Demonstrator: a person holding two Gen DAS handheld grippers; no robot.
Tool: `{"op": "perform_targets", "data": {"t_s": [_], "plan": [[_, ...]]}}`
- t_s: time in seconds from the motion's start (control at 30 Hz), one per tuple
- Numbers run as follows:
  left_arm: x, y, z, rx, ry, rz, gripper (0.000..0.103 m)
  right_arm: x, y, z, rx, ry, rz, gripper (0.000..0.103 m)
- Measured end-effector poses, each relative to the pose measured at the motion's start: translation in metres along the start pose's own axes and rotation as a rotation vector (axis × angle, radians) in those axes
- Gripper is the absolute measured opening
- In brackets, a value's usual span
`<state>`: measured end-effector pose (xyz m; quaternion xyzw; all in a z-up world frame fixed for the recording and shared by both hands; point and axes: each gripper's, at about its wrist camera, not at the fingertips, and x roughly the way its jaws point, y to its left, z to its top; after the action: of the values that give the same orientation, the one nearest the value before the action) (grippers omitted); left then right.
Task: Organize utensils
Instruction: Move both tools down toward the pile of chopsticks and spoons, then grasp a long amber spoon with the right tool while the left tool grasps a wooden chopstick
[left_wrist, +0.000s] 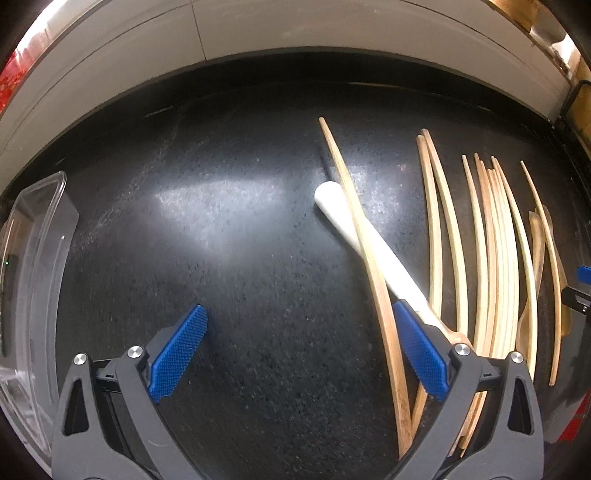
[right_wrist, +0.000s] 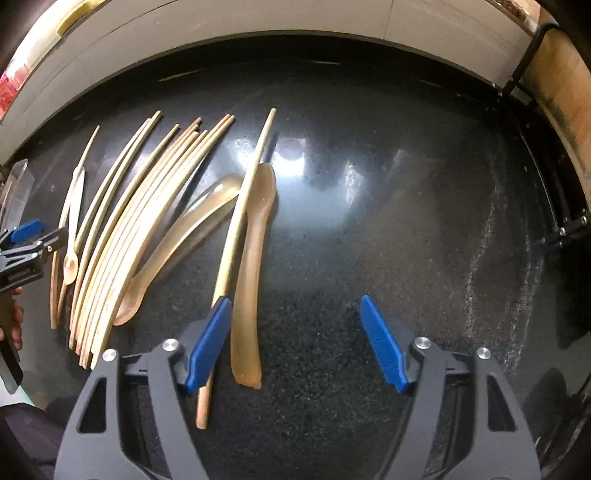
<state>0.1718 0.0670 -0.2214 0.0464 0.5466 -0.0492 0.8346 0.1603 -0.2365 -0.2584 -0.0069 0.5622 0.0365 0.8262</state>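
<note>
Both my jaws gape empty over the counter (left_wrist: 229, 236) — next, sort: close left gripper (left_wrist: 299, 350) on the white spoon (left_wrist: 369, 247).

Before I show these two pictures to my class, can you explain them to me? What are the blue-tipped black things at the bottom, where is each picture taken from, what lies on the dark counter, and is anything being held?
No robot here: a person holds a two-finger gripper in each hand, with a camera on each looking forward along its fingers. One picture is from the left gripper, the other from the right gripper. Both are open and hold nothing. On the black counter lie many bamboo chopsticks, a white spoon with one chopstick across it, and two translucent amber spoons. A clear plastic container stands at the left.
</note>
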Motion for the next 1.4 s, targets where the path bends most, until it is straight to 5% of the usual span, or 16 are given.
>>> {"op": "perform_targets", "data": {"t_s": [0.23,0.4,0.57,0.63,0.7,0.73,0.8,0.83,1.0,1.27,1.4], "plan": [[0.003,-0.003,0.007,-0.001,-0.018,-0.001,0.097,0.011,0.001,0.011,0.002,-0.039,0.005,0.07],[0.009,-0.005,0.016,-0.01,0.004,0.003,0.097,0.011,0.004,0.022,-0.012,-0.055,0.019,0.044],[0.008,-0.003,0.017,0.013,-0.013,-0.006,0.097,0.011,0.005,0.021,-0.028,-0.066,0.024,0.041],[0.006,-0.007,0.015,0.022,-0.029,-0.009,0.088,0.011,0.004,0.022,-0.02,-0.066,0.038,0.029],[0.0,-0.018,0.014,0.053,-0.051,-0.016,0.059,0.006,0.003,0.015,-0.016,-0.061,0.045,0.01],[-0.002,-0.024,0.014,0.074,-0.057,-0.022,0.051,0.005,0.003,0.015,-0.009,-0.058,0.045,0.01],[-0.006,-0.036,0.014,0.096,-0.065,-0.023,0.014,0.005,0.002,0.016,0.006,-0.057,0.052,0.01],[-0.006,-0.039,0.013,0.099,-0.069,-0.011,0.008,0.005,0.002,0.017,0.017,-0.057,0.059,0.01],[-0.018,-0.037,0.015,0.051,-0.062,-0.038,0.006,-0.006,-0.011,0.015,0.082,-0.067,0.092,0.01],[-0.078,-0.027,0.013,0.005,-0.17,-0.058,0.006,-0.076,0.004,0.013,-0.046,-0.225,0.079,0.01],[-0.093,-0.025,0.002,-0.021,-0.197,-0.075,0.006,-0.062,0.027,0.024,-0.104,-0.163,0.095,0.01]]}}
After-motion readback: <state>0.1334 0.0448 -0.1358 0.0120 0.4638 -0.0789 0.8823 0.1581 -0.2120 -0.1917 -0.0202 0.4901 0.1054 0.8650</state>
